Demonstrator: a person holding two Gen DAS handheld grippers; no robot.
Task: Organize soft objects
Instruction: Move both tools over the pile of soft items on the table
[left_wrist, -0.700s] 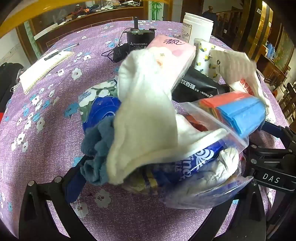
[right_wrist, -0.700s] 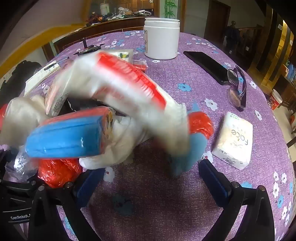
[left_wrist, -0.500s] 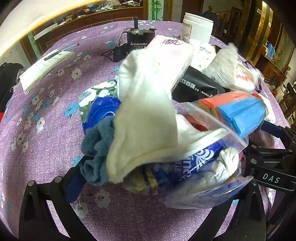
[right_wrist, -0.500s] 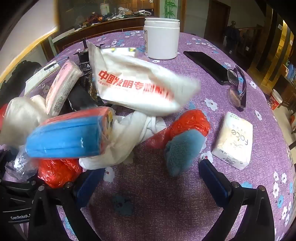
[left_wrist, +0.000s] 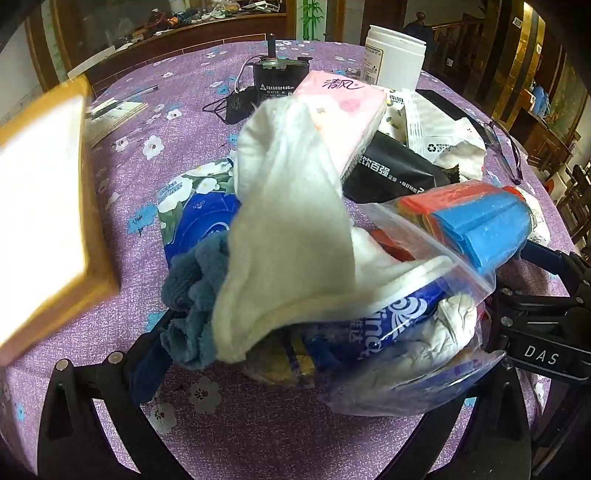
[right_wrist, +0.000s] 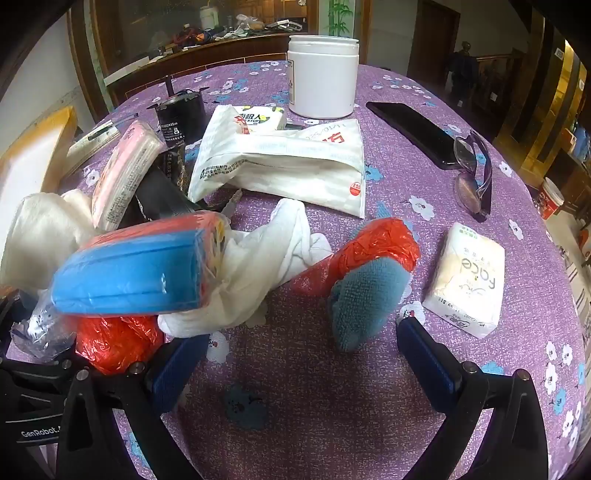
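Observation:
A heap of soft things lies between the wide jaws of my open left gripper (left_wrist: 306, 369): a white cloth (left_wrist: 291, 229), a teal towel (left_wrist: 195, 295), a blue tissue pack (left_wrist: 199, 214), a pink tissue pack (left_wrist: 343, 114) and a clear zip bag (left_wrist: 406, 354). The pads do not visibly press on it. My right gripper (right_wrist: 301, 363) stands open over bare tablecloth. Just ahead of it are a teal cloth (right_wrist: 365, 302) against a red plastic bag (right_wrist: 373, 254), a white cloth (right_wrist: 266, 266) and a white pouch (right_wrist: 288, 166).
A blurred yellow-edged box (left_wrist: 44, 206) fills the left of the left wrist view. Farther back on the purple flowered table stand a white jar (right_wrist: 321, 77) and a black motor (right_wrist: 181, 114). A phone (right_wrist: 413, 133), glasses (right_wrist: 476, 181) and a tissue pack (right_wrist: 469, 280) lie at the right.
The white pouch, blurred in mid-air before, now lies flat on the table behind the pile. The yellow-edged box has come down into view at the left. Neither gripper has moved.

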